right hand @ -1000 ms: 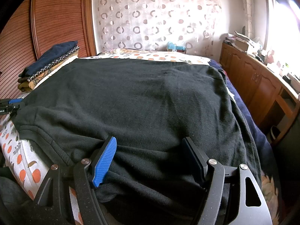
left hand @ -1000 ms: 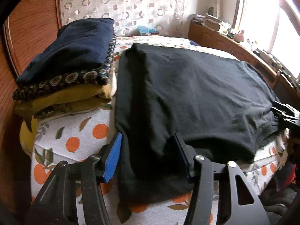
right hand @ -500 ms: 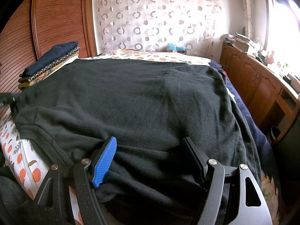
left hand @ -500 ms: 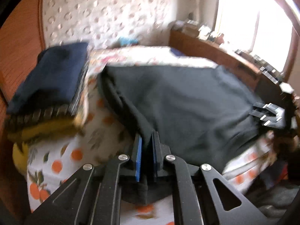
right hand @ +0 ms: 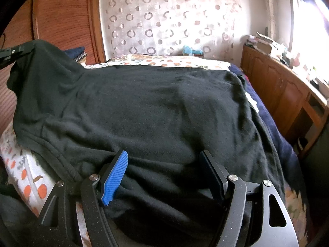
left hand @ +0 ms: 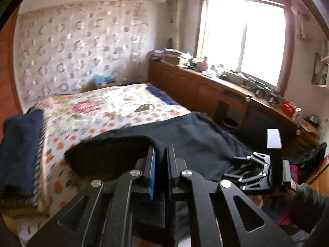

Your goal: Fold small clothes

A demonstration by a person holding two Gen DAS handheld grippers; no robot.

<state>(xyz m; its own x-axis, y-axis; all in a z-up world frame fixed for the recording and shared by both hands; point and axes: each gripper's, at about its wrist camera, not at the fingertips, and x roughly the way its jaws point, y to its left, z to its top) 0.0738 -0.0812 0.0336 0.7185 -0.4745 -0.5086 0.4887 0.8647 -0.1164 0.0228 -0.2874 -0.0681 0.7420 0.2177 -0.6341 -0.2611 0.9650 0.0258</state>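
Pinching the black garment (left hand: 197,140), your left gripper (left hand: 160,158) holds its corner raised off the bed (left hand: 92,107). Your right gripper (right hand: 164,164) rests spread wide on the cloth's near edge.

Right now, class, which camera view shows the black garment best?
The right wrist view: the black garment spreads across the bed, one corner lifted. The left wrist view shows only the raised edge pinched in the left gripper.
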